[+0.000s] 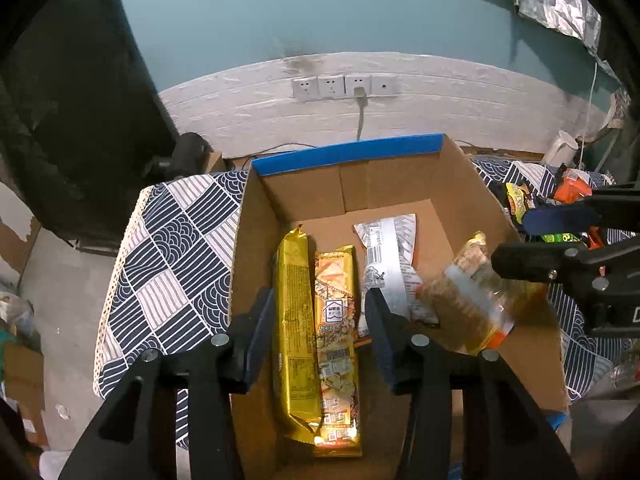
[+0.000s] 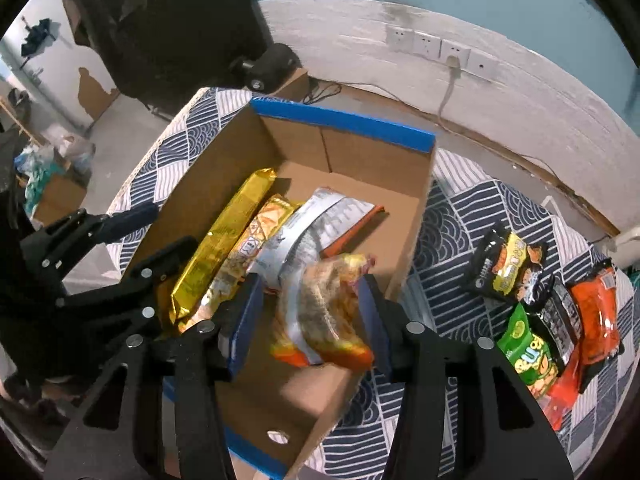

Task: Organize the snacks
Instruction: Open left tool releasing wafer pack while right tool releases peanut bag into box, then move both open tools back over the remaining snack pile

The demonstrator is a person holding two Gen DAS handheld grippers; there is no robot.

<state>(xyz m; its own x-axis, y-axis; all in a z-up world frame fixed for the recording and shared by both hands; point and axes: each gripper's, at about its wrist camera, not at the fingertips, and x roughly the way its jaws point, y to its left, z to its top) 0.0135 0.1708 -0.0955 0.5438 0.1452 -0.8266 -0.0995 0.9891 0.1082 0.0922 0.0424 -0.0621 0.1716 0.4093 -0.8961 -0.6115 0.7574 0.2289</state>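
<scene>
An open cardboard box [image 1: 460, 184] with blue-taped rims [image 2: 344, 120] stands on the patterned tablecloth. Inside lie a gold packet [image 1: 294, 320], an orange-gold cracker packet [image 1: 338, 344] and a silver-white packet [image 1: 390, 264]. A blurred clear-and-orange snack bag [image 2: 324, 312] hangs over the box's right side between my right gripper's [image 2: 312, 320] spread fingers; it looks loose, not pinched. My left gripper [image 1: 320, 328] is open above the gold packets, empty. The right gripper also shows in the left wrist view [image 1: 516, 240].
Several loose snack bags lie on the tablecloth right of the box: black-yellow [image 2: 508, 268], green [image 2: 528, 352], black [image 2: 556, 312] and orange [image 2: 596, 316]. A white kettle [image 1: 562, 152] stands at the back right. Wall sockets [image 1: 344, 86] are behind.
</scene>
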